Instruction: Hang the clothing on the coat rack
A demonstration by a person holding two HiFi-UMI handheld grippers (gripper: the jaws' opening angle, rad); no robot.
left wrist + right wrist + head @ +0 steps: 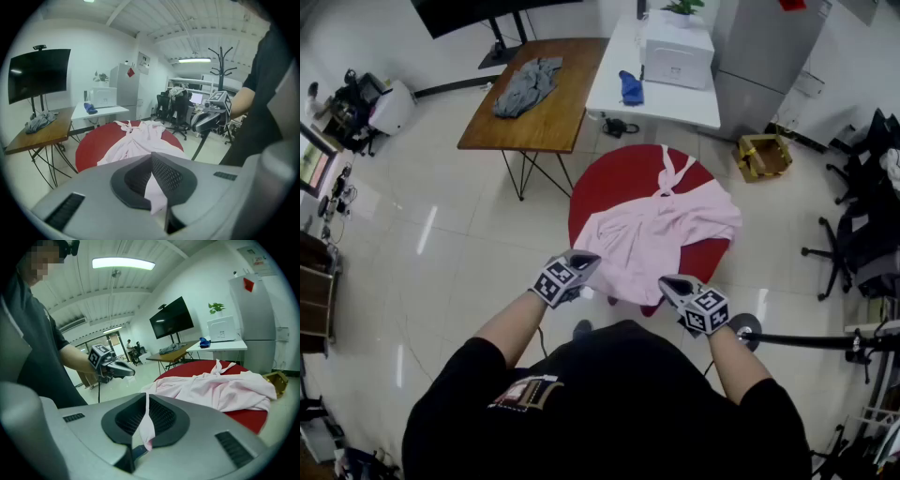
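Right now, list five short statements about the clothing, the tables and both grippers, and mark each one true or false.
1. The left gripper is shut on the edge of the pink garment. True.
2. A grey garment lies on the wooden table. True.
3. The right gripper is open and empty. False: it is shut on the pink garment's edge too.
4. The pink garment is spread on the wooden table. False: it lies on the red round table.
5. The pink garment hangs on the coat rack. False: it is not yet hung and lies on the red round table.
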